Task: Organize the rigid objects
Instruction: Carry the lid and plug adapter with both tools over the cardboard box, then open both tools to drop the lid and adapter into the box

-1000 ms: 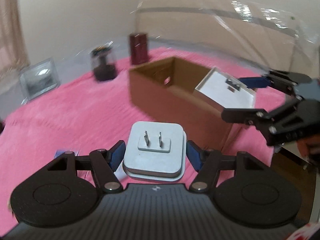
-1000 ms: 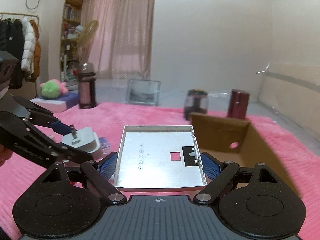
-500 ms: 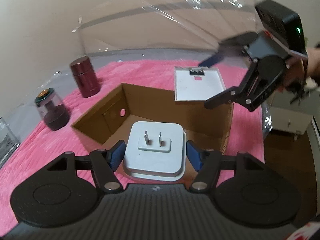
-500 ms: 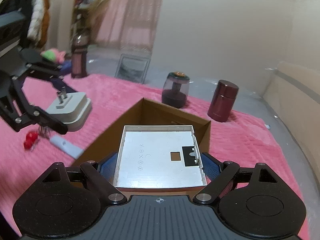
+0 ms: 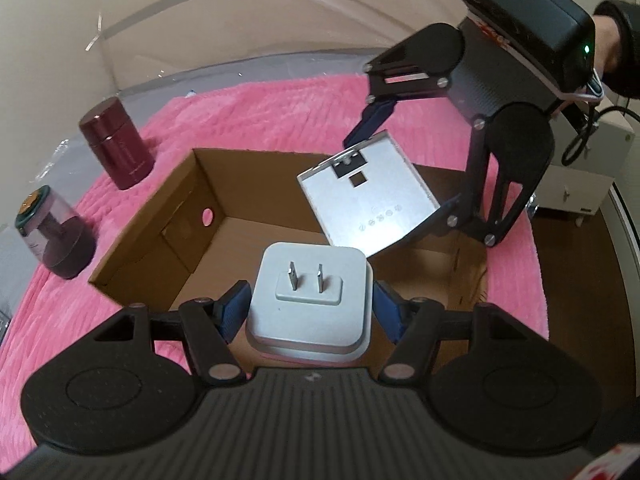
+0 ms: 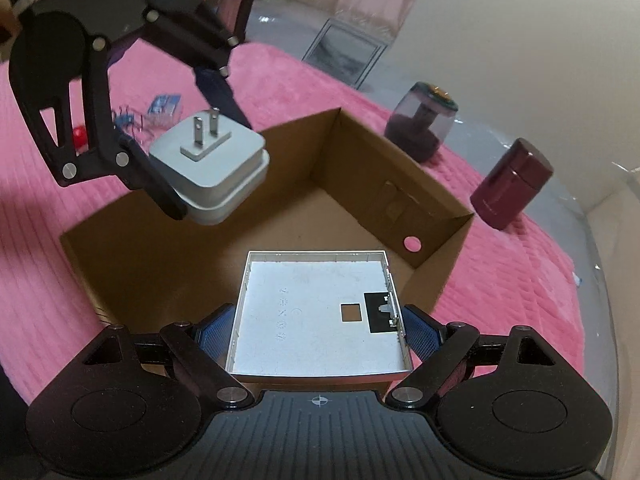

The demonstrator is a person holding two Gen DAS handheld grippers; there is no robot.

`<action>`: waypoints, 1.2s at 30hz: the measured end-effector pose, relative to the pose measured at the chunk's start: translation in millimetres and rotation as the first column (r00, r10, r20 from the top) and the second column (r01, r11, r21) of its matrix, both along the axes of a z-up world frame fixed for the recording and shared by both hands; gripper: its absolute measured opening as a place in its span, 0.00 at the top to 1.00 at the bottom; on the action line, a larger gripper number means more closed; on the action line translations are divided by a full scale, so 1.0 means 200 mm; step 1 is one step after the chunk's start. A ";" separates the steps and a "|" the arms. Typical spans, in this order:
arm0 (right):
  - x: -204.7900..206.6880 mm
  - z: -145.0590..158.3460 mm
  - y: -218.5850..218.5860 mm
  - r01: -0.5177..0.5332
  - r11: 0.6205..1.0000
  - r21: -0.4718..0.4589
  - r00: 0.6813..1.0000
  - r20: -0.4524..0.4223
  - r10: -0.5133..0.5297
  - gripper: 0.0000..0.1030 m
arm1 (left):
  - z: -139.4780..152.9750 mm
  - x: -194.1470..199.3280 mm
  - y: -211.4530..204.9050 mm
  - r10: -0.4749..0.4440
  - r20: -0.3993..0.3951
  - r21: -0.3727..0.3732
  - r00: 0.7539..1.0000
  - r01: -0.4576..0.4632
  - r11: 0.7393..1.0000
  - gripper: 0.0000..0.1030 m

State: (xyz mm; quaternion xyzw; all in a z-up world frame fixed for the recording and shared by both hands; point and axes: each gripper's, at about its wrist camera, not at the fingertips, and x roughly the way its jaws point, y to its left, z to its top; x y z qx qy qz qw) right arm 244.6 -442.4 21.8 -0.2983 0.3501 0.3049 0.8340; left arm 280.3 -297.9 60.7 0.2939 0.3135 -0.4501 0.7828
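Cardboard box [image 6: 192, 264], brown and open-topped, lies below both sets of jaws and looks empty. Right gripper [image 6: 318, 322] clamps the flat silver metal tray-shaped cover [image 6: 320, 320] at a wide spread; left gripper [image 5: 308, 308] clamps the white square plug adapter [image 5: 310, 300] at a medium spread. Both items hang above the box, unreleased. Maroon cylindrical canister [image 5: 116, 148] and tinted plastic jar [image 5: 54, 236] remain outside.

Matt white plastic plug adapter [image 5: 310, 300], brushed silver metal tray [image 6: 320, 312], plain brown cardboard box [image 6: 360, 184], fuzzy ribbed pink cloth [image 5: 260, 116], glossy maroon canister [image 5: 116, 148].
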 end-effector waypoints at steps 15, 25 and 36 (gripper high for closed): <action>0.22 -0.24 0.12 -0.193 0.961 -0.197 0.972 -0.173 0.160 0.18 | -0.22 0.08 -0.14 -0.088 -0.086 0.143 0.992 0.099 0.985 0.40; 0.39 -0.36 0.14 -0.259 0.935 -0.241 0.926 -0.336 0.170 0.18 | -0.33 0.13 -0.22 -0.112 -0.182 0.205 0.977 0.149 0.967 0.40; 0.48 -0.49 0.19 -0.283 0.920 -0.270 0.892 -0.426 0.149 0.18 | -0.45 0.16 -0.24 -0.137 -0.253 0.277 0.958 0.207 0.938 0.40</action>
